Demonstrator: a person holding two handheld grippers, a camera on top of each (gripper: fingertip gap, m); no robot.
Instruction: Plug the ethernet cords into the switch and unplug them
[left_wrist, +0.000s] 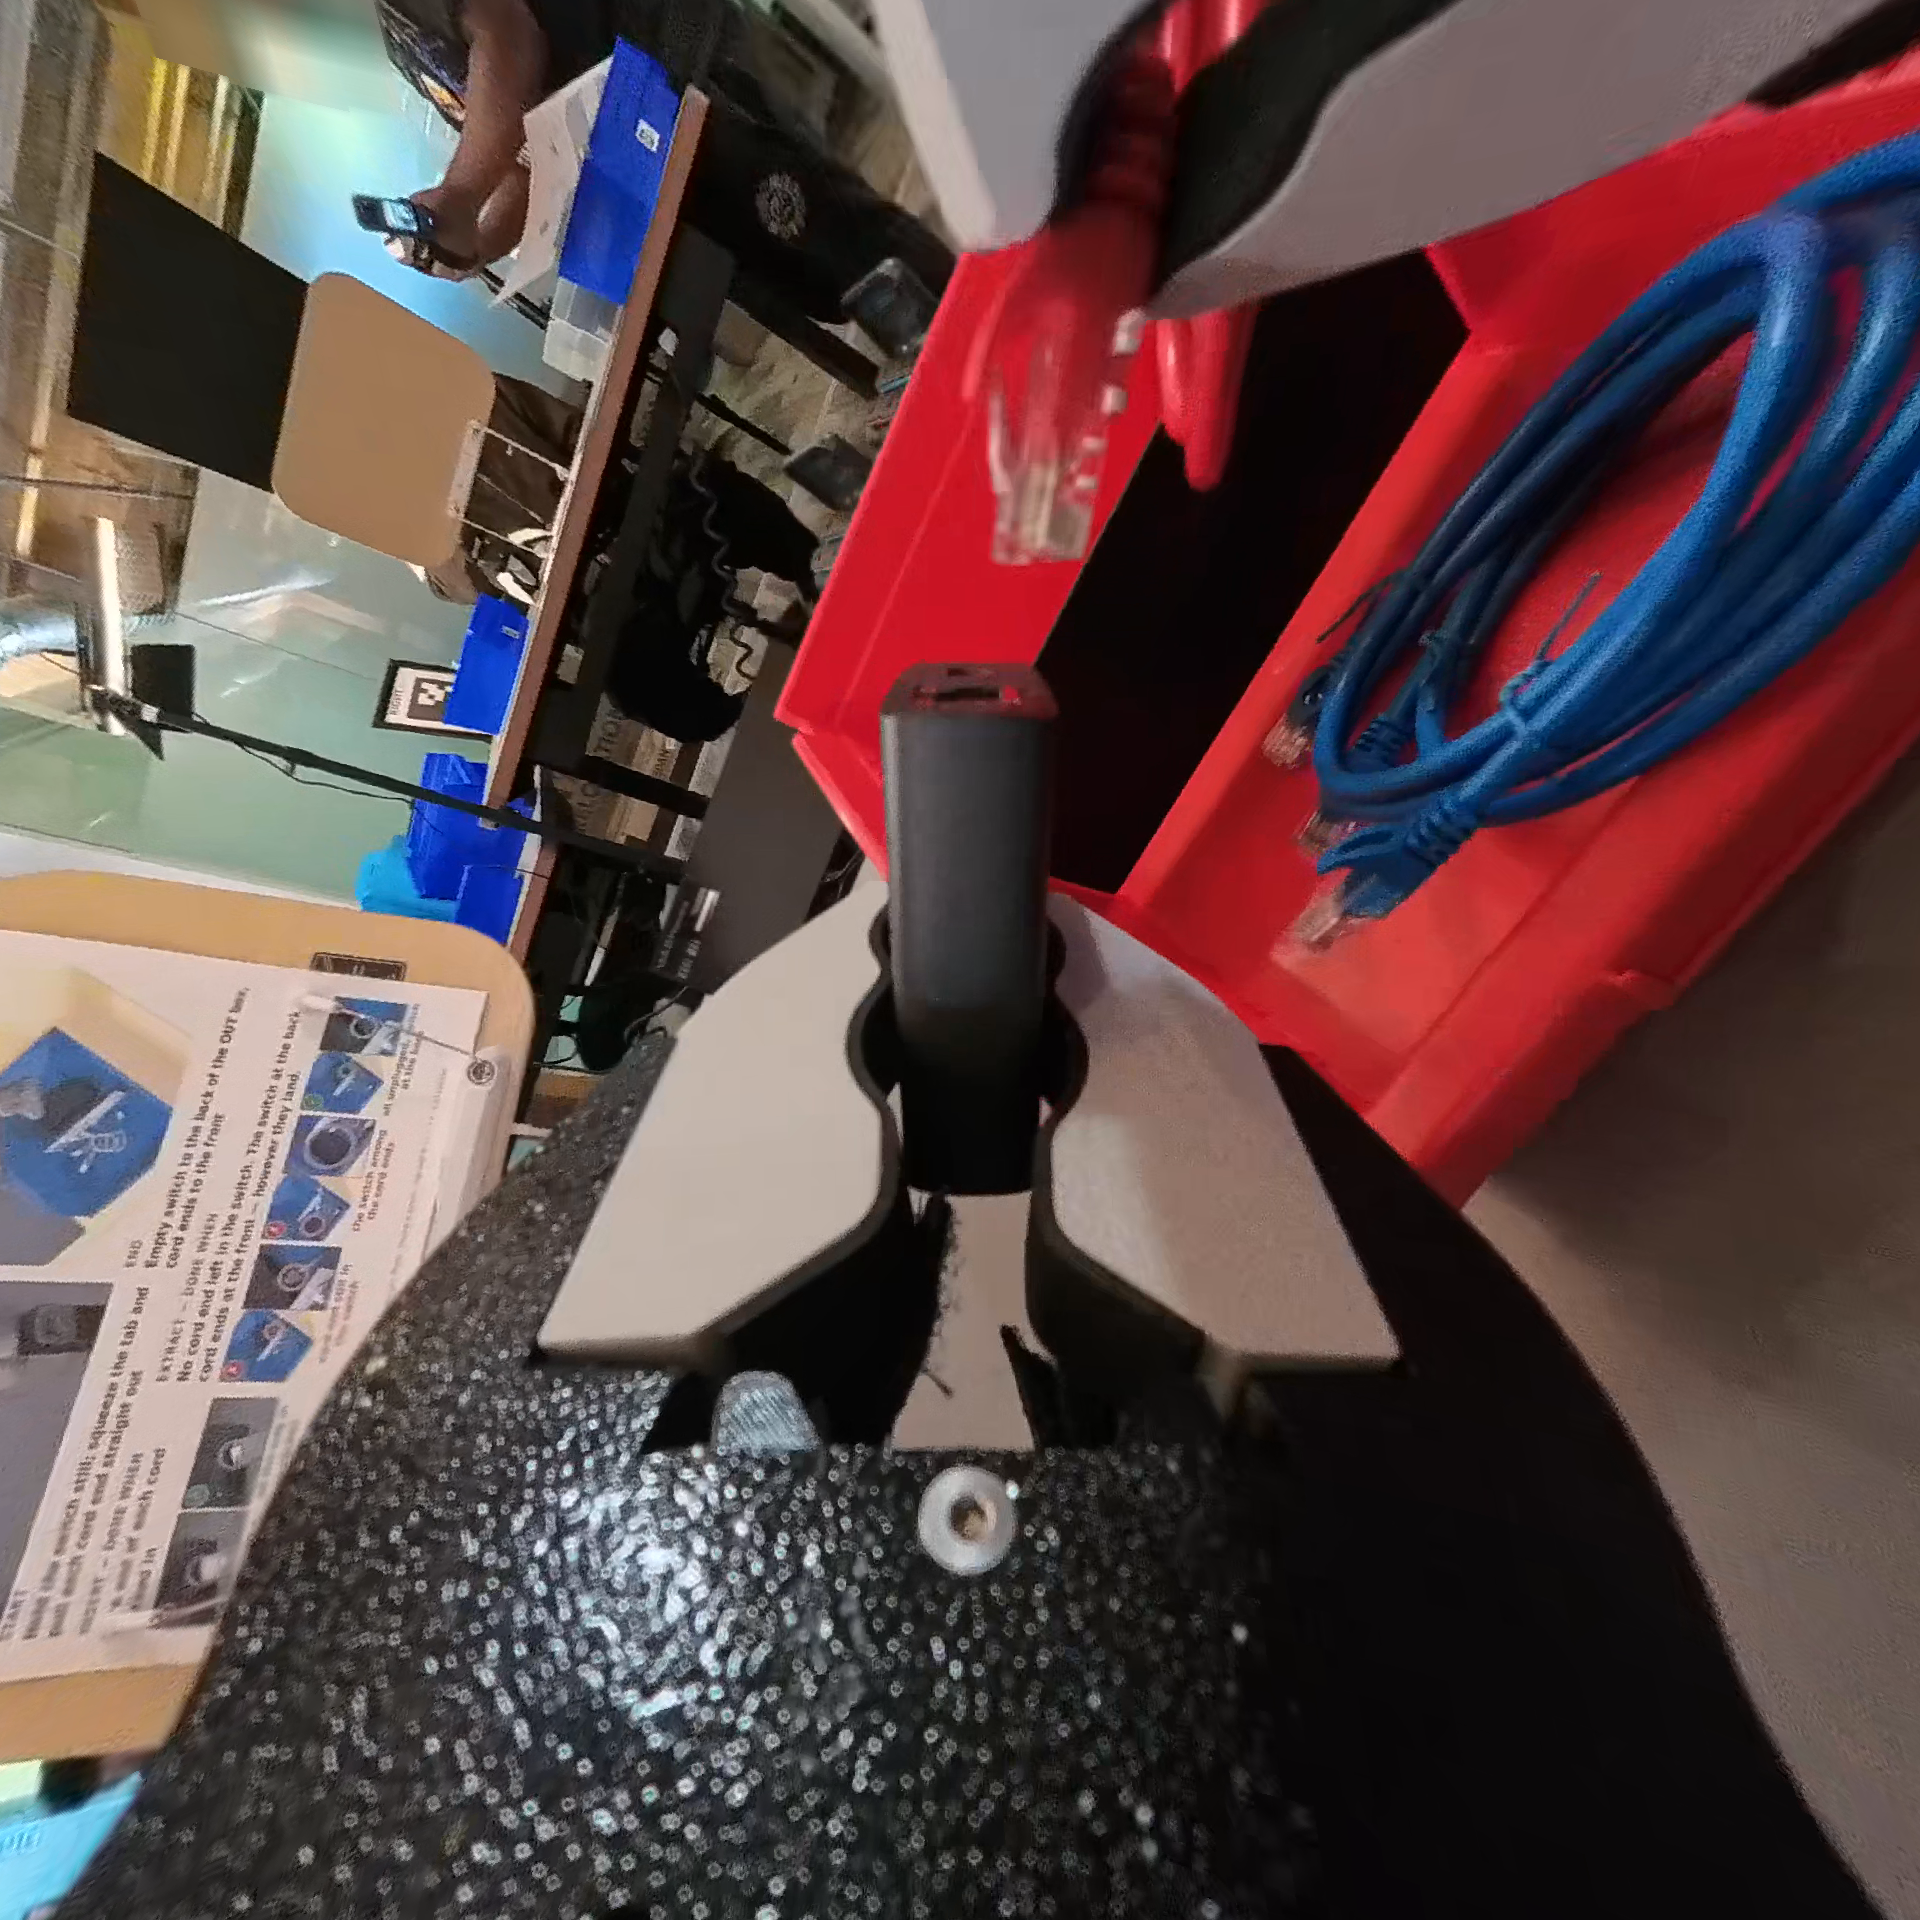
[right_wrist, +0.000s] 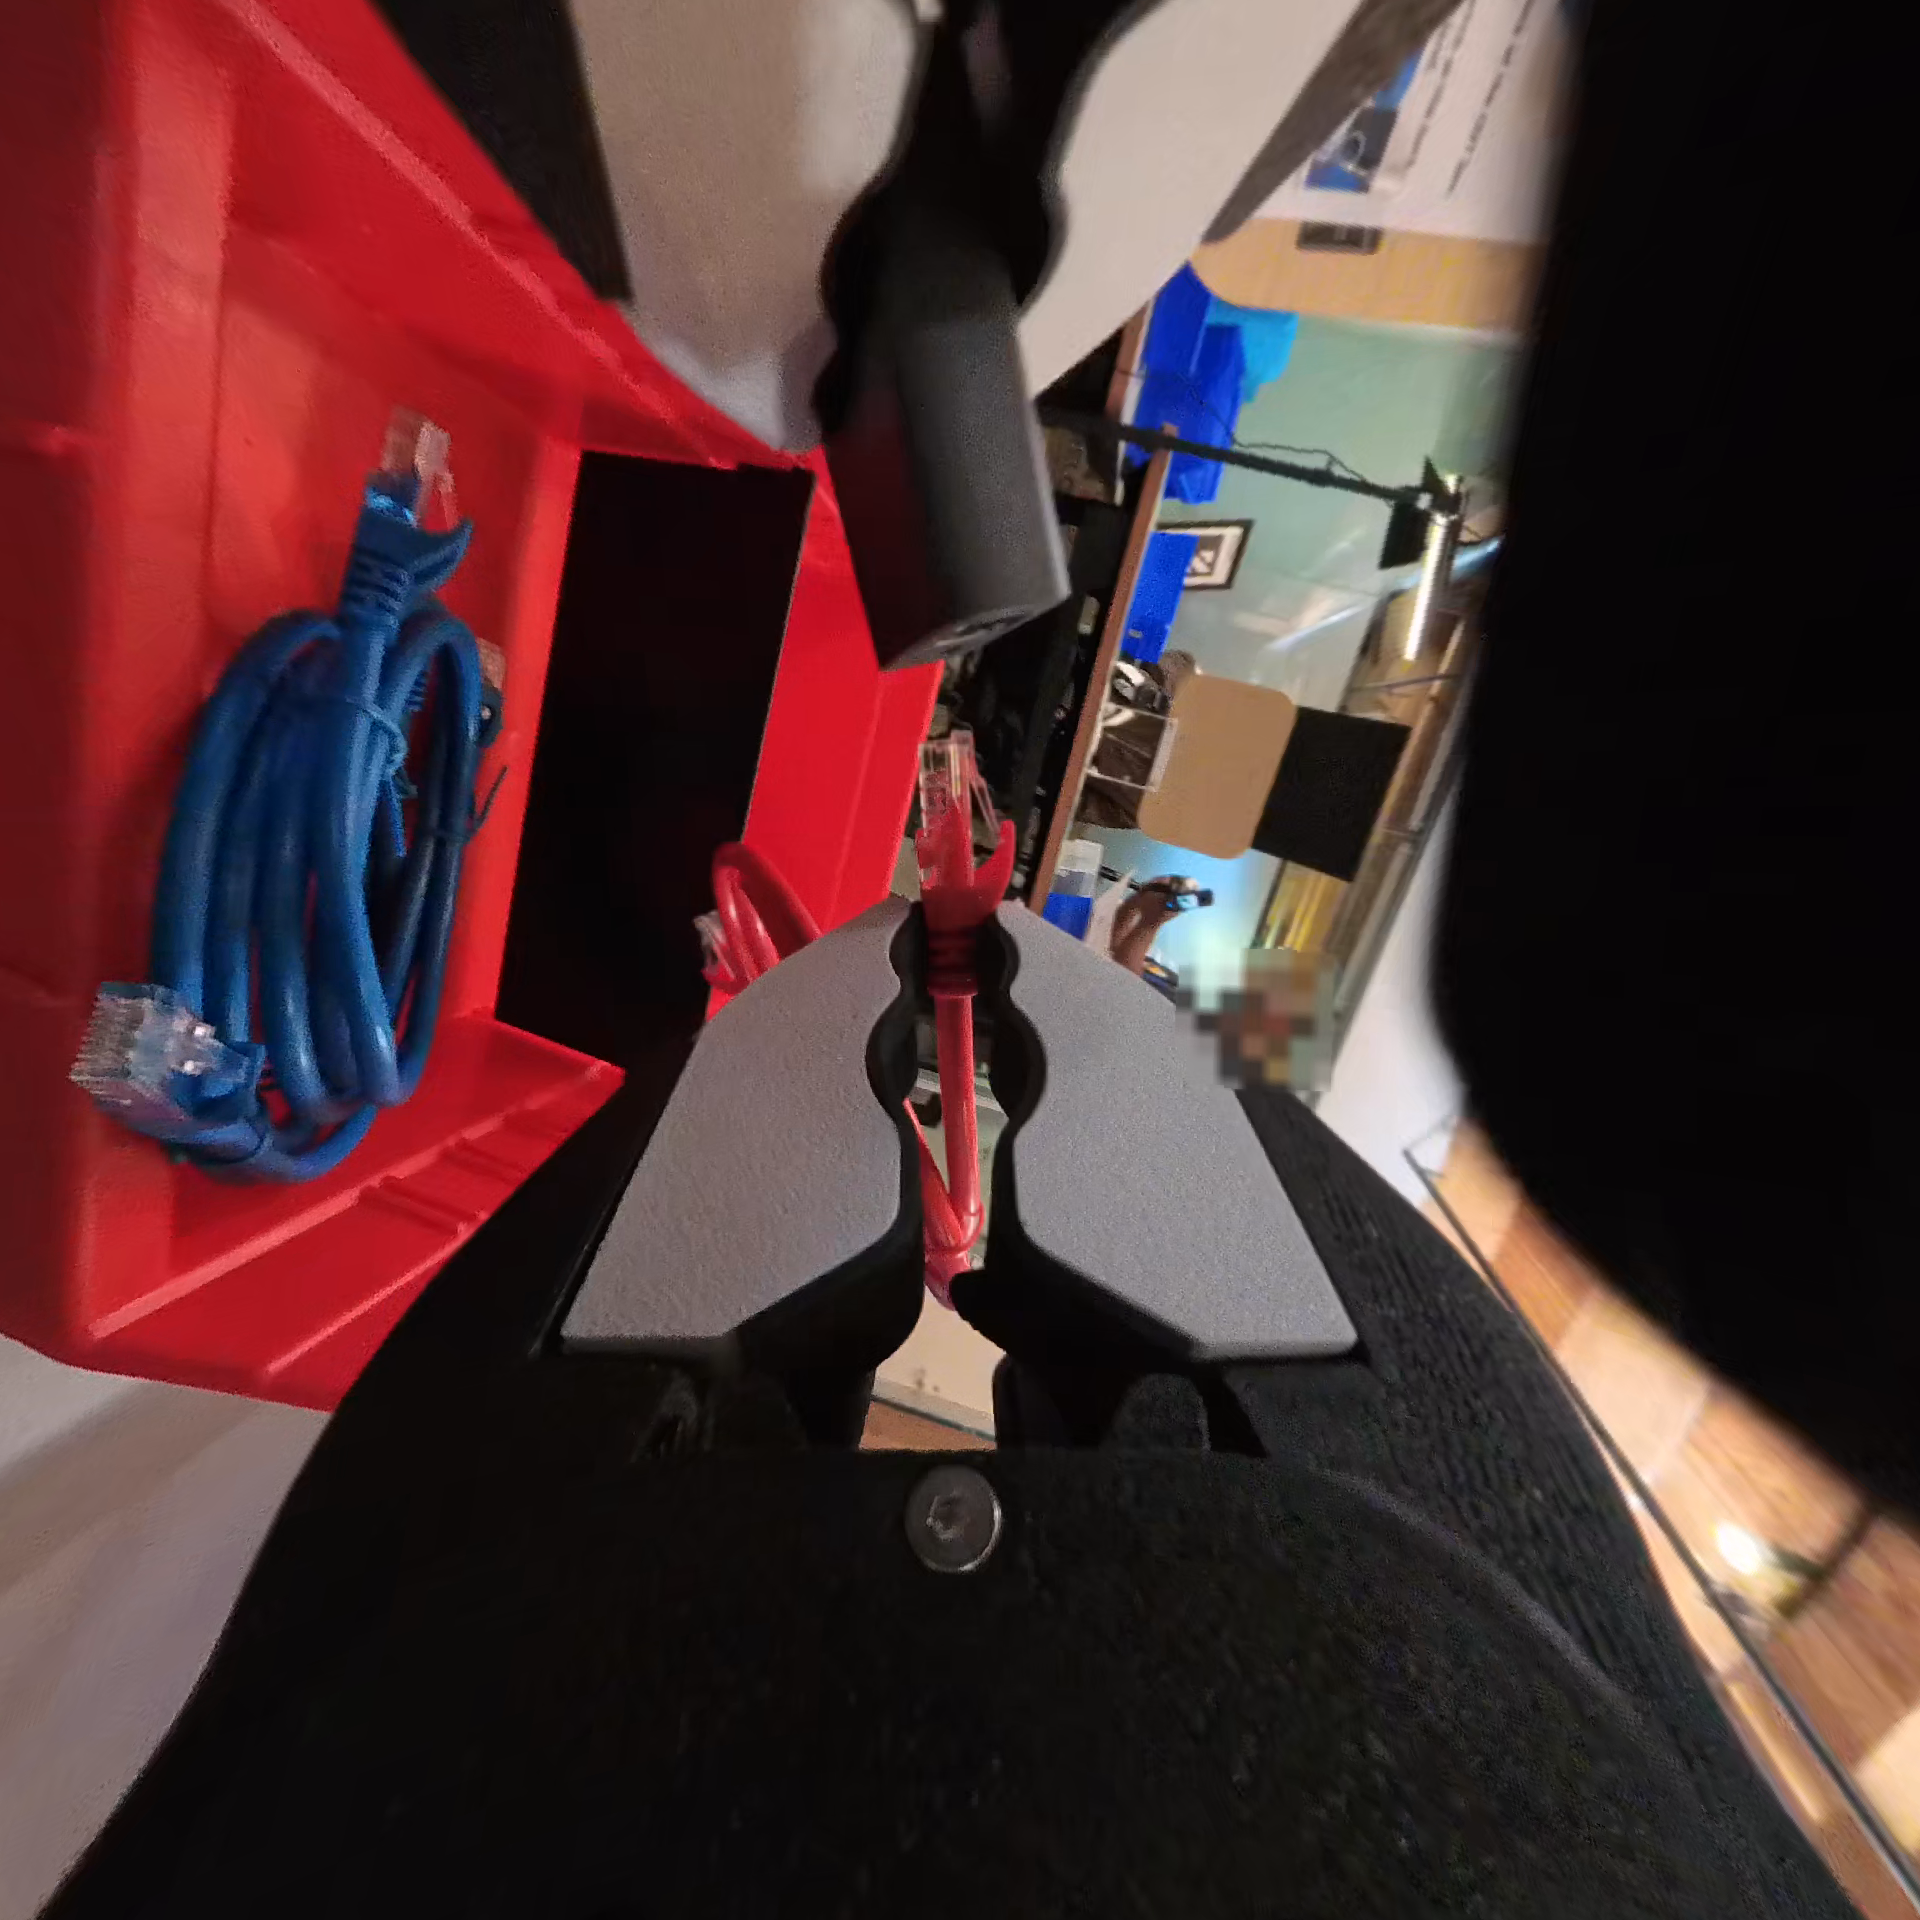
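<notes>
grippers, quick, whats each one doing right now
Left gripper: closed on a black block-shaped device.
Right gripper: closed on a red network cable, just behind its clear plug.

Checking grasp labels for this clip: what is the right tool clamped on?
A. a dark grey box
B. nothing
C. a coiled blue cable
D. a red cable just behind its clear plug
D: in the right wrist view the right tool is shut on the red cable, whose clear plug sticks out past the tips.
</notes>
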